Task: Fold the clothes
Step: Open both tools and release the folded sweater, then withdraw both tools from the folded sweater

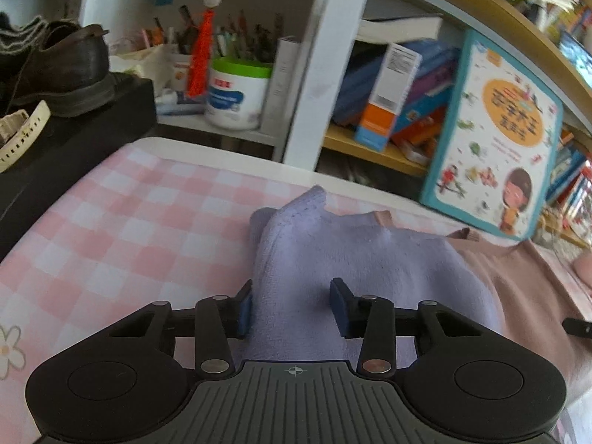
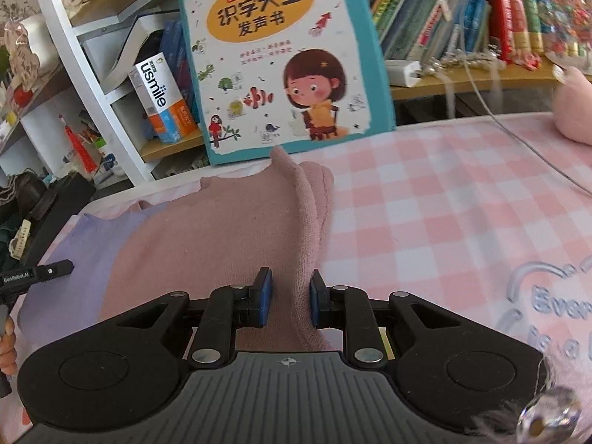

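Observation:
A lavender knit cloth [image 1: 355, 259] lies on the pink checked table cover, overlapping a dusty pink knit cloth [image 1: 518, 277]. My left gripper [image 1: 292, 305] is open, its blue pads straddling the lavender cloth's near left part. In the right wrist view the pink cloth [image 2: 222, 236] lies folded with a thick doubled edge on its right; the lavender cloth [image 2: 81, 255] shows at its left. My right gripper [image 2: 290, 298] is partly open, its pads either side of the pink cloth's folded right edge. The left gripper's fingertip [image 2: 55, 271] shows at the far left.
A large children's book [image 2: 281, 55] leans upright at the table's back edge, against bookshelves. A black box [image 1: 74, 148] with a brown shoe [image 1: 63, 70] on it stands at the left. A pink plush toy [image 2: 573, 111] and a cable [image 2: 525, 140] lie at the right.

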Available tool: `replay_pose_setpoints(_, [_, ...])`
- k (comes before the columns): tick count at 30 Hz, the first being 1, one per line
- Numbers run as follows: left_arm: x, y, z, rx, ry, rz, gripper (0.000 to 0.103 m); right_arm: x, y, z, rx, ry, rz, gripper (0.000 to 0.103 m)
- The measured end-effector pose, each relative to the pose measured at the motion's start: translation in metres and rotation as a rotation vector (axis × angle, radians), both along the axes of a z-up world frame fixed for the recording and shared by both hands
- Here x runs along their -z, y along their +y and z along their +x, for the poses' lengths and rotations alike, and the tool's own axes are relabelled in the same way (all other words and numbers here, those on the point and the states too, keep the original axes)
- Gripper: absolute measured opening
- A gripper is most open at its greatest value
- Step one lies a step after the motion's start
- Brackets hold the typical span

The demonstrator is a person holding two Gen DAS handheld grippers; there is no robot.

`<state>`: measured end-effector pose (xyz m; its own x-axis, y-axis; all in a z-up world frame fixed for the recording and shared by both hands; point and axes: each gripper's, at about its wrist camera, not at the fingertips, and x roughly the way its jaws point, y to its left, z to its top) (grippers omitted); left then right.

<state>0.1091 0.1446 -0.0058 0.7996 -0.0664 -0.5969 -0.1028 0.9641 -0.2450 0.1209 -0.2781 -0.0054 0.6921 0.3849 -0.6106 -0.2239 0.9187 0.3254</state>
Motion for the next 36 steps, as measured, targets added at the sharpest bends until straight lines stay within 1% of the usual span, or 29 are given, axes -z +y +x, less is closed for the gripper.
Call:
replay_pose_setpoints(5, [0.001,0.003,0.009,-0.017,-0.010,0.008,0.040,-0.001,0.015,0.009,-0.021,-0.017,-0.056,0.019])
replay_pose_setpoints(8, [0.001,0.003,0.010,-0.023,-0.017,0.015,0.040,-0.001,0.023,0.010,-0.036,-0.044,-0.102,0.019])
replay_pose_setpoints(13, [0.000,0.003,0.011,-0.034,-0.033,0.025,0.041,0.000,0.024,0.008,-0.048,-0.075,-0.121,0.021])
replay_pose_setpoints(14, [-0.002,0.003,0.008,-0.041,-0.040,0.026,0.041,0.000,0.022,0.008,-0.042,-0.080,-0.120,0.026])
replay_pose_setpoints(15, [-0.004,0.002,0.005,-0.049,-0.049,0.026,0.043,0.000,0.020,0.007,-0.036,-0.085,-0.118,0.034])
replay_pose_setpoints(16, [-0.008,0.001,0.000,-0.057,-0.060,0.028,0.045,-0.001,0.018,0.005,-0.029,-0.095,-0.120,0.038])
replay_pose_setpoints(17, [-0.012,-0.001,-0.006,-0.061,-0.073,0.034,0.050,-0.003,0.016,0.003,-0.024,-0.107,-0.122,0.043])
replay_pose_setpoints(19, [-0.021,-0.008,-0.021,-0.054,-0.109,0.066,0.053,-0.007,0.012,-0.006,-0.025,-0.137,-0.127,0.046])
replay_pose_setpoints(21, [-0.031,-0.019,-0.038,-0.034,-0.148,0.111,0.066,-0.012,0.008,-0.016,-0.031,-0.170,-0.137,0.056])
replay_pose_setpoints(22, [-0.035,-0.025,-0.047,-0.024,-0.168,0.131,0.068,-0.015,0.008,-0.023,-0.038,-0.192,-0.149,0.057])
replay_pose_setpoints(24, [-0.041,-0.036,-0.065,0.000,-0.202,0.160,0.070,-0.018,0.008,-0.038,-0.053,-0.235,-0.171,0.065])
replay_pose_setpoints(27, [-0.042,-0.049,-0.085,0.017,-0.227,0.180,0.079,-0.022,0.012,-0.061,-0.086,-0.293,-0.199,0.073])
replay_pose_setpoints(29, [-0.042,-0.058,-0.098,0.026,-0.242,0.192,0.081,-0.023,0.016,-0.076,-0.108,-0.324,-0.211,0.079])
replay_pose_setpoints(30, [-0.042,-0.062,-0.104,0.030,-0.249,0.197,0.084,-0.023,0.018,-0.082,-0.119,-0.334,-0.212,0.081])
replay_pose_setpoints(32, [-0.042,-0.071,-0.117,0.039,-0.264,0.208,0.087,-0.023,0.023,-0.093,-0.141,-0.351,-0.214,0.082])
replay_pose_setpoints(33, [-0.042,-0.075,-0.123,0.044,-0.271,0.214,0.088,-0.022,0.025,-0.098,-0.153,-0.355,-0.214,0.085])
replay_pose_setpoints(36, [-0.038,-0.083,-0.133,0.052,-0.266,0.213,0.091,-0.020,0.033,-0.111,-0.179,-0.360,-0.213,0.090])
